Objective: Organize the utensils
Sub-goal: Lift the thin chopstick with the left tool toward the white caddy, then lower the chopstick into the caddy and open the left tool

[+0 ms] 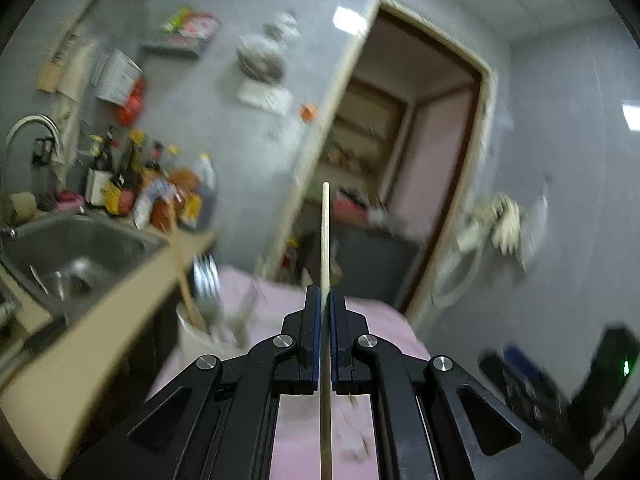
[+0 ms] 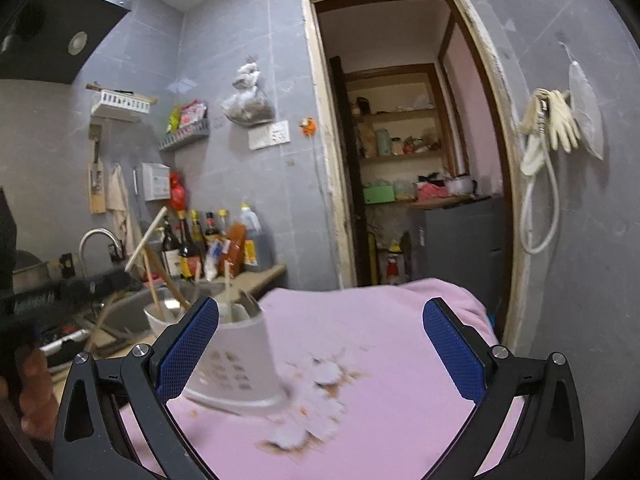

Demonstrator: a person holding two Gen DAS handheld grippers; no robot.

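— Where's the chopstick?

— My left gripper [image 1: 325,300] has 1 chopstick [image 1: 325,240] pinched between its fingers, raised above the pink cloth [image 1: 280,440], with the white holder [image 1: 200,340] off to its left.

— And your right?

— My right gripper [image 2: 320,340] is spread wide, holding nothing. The holder [image 2: 236,360] stands on the cloth [image 2: 400,400], just beside my left finger [image 2: 188,348], with wooden utensils [image 2: 160,280] sticking out.

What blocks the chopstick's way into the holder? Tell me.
Nothing visible. The left gripper holds the chopstick up in open air; the holder sits lower left on the pink cloth, mouth open, with utensils already in it. The right gripper is open beside it.
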